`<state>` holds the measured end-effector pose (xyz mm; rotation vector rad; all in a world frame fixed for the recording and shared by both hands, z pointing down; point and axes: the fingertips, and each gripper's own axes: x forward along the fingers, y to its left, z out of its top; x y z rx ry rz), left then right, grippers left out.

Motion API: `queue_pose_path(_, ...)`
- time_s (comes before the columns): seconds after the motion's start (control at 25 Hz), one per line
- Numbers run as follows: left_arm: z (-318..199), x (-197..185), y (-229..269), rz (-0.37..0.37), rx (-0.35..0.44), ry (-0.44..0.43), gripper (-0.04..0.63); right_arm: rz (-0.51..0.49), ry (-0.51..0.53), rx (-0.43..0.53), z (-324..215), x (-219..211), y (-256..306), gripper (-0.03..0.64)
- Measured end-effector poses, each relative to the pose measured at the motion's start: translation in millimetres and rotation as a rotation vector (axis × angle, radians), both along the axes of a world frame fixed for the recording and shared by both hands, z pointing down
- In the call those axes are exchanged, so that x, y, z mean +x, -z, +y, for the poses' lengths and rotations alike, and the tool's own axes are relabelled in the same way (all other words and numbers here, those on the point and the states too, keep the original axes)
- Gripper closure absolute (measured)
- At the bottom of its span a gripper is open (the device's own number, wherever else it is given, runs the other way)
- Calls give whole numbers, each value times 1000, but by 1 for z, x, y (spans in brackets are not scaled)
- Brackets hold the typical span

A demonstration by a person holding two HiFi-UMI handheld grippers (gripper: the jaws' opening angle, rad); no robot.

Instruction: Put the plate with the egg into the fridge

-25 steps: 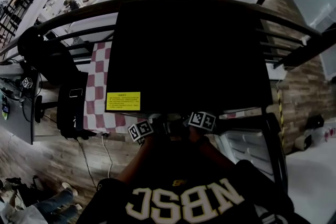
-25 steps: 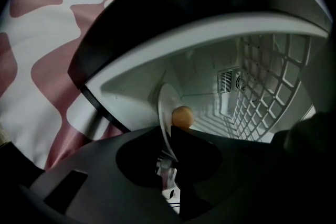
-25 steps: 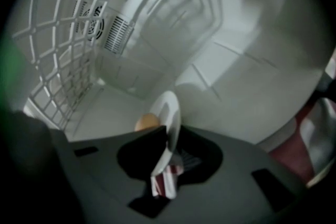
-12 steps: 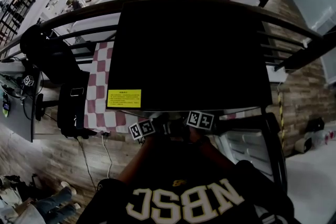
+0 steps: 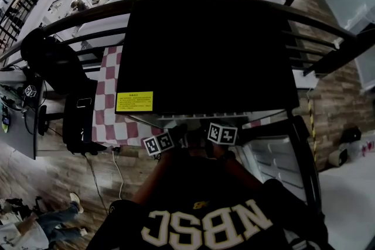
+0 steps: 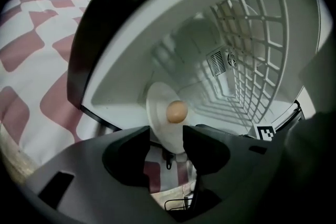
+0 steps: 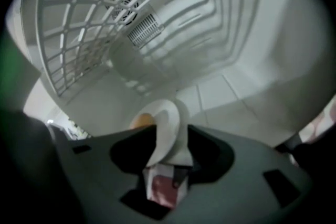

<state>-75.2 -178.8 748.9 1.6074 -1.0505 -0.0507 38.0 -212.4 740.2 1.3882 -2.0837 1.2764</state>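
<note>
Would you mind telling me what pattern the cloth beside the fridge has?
The cloth has red-and-white checks, clearest in the left gripper view.

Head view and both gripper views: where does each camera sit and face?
Head view: on the person's head, steeply down on the black-topped fridge; dark lettered shirt and both marker cubes show.
Left gripper view: rides the left gripper, facing into the fridge's white inside; its opening jaws flank the white plate with the brown egg.
Right gripper view: rides the right gripper, facing the vented back wall; its opening jaws flank the plate.
Shared: both gripper views show plate, egg and wire shelf.
</note>
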Motion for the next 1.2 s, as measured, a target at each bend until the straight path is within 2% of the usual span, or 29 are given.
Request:
queue_pose_path(0.36,28,5,5,22,20,12,394,-97,-10,-30,32,0,-5,439)
queue_pose_path(0.64,40,6,6,93,38,63,399,-264,-22,-87,56,-20,-13,439)
queue_pose_path(0.88,41,12,2,85,17,39,457,-357,-1,-115,63,-34,-13,448)
queue_pose_path(1.0,38,15,0,81,10,28,495,-368,16,-130,65,-40,-14,474)
queue_pose_path(1.2,31,19,-2,75,-2,13,512,-401,-20,-166,59,-40,-18,514)
